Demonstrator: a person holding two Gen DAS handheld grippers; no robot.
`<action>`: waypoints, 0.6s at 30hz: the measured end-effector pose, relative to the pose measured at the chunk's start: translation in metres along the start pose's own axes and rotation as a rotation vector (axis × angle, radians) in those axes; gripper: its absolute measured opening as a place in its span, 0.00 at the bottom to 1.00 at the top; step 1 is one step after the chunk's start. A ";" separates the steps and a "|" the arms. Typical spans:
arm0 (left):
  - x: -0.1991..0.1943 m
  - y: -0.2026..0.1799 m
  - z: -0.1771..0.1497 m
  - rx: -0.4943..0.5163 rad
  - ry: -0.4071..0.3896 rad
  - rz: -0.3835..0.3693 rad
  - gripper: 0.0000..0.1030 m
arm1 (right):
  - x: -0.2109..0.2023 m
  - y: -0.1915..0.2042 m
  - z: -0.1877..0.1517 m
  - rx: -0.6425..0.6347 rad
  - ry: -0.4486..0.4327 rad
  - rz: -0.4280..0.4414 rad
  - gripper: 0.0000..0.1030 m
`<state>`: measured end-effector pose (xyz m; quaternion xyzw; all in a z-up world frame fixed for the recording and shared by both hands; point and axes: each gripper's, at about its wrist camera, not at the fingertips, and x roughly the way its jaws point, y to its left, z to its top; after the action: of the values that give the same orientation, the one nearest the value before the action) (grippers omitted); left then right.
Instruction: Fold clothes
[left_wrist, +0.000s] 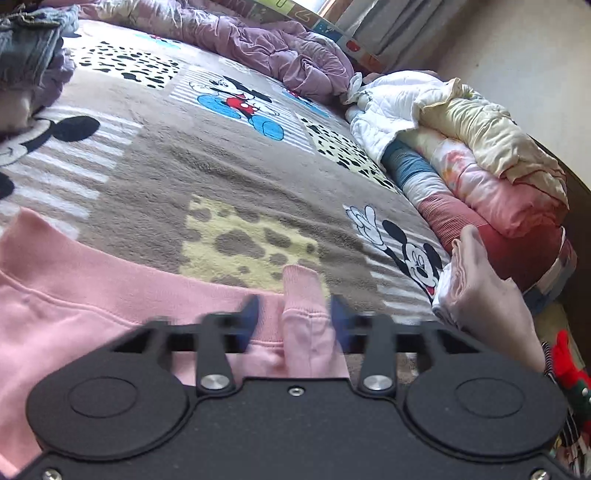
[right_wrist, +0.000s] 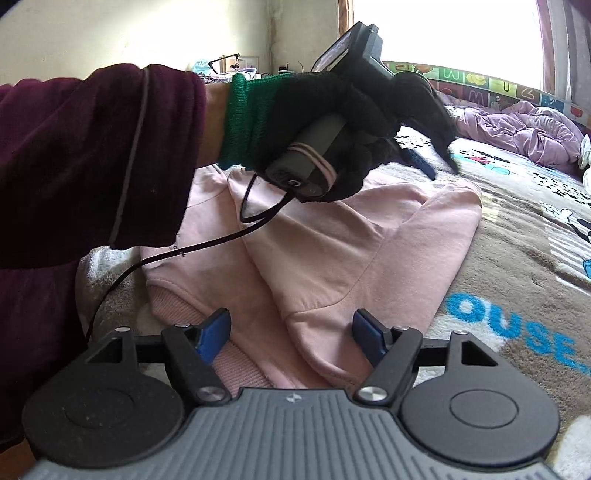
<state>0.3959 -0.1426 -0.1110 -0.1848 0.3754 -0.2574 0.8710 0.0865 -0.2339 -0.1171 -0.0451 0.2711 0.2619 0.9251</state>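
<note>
A pink sweatshirt (right_wrist: 332, 251) lies partly folded on the cartoon-mouse blanket (left_wrist: 207, 177). In the left wrist view its ribbed sleeve cuff (left_wrist: 304, 291) sticks up between the blurred blue pads of my left gripper (left_wrist: 295, 317). The pads stand apart from the cuff on both sides, so that gripper is open. In the right wrist view my right gripper (right_wrist: 291, 332) is open low over the sweatshirt's near edge, with its ribbed hem (right_wrist: 236, 365) under the left pad. A black-gloved hand (right_wrist: 332, 122) holds the left gripper's handle above the garment.
Rolled quilts and pillows (left_wrist: 491, 173) are piled along the bed's right side, with a pale folded cloth (left_wrist: 476, 288) nearer. A crumpled purple duvet (left_wrist: 291, 55) lies at the far end, and denim clothes (left_wrist: 26, 44) at the far left. A dark red sleeve (right_wrist: 92, 155) and a black cable (right_wrist: 177, 254) cross the right view.
</note>
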 end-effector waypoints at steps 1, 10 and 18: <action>0.004 0.000 -0.001 -0.001 0.012 -0.001 0.40 | 0.000 0.000 0.000 0.001 0.000 0.001 0.71; -0.002 0.002 -0.006 0.014 -0.027 0.004 0.05 | -0.005 -0.001 -0.002 0.013 0.004 0.035 0.71; 0.020 -0.012 -0.018 0.200 0.029 0.181 0.14 | -0.007 -0.003 -0.002 0.023 0.010 0.058 0.72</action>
<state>0.3905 -0.1662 -0.1282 -0.0588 0.3754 -0.2164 0.8993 0.0825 -0.2405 -0.1157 -0.0278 0.2799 0.2852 0.9163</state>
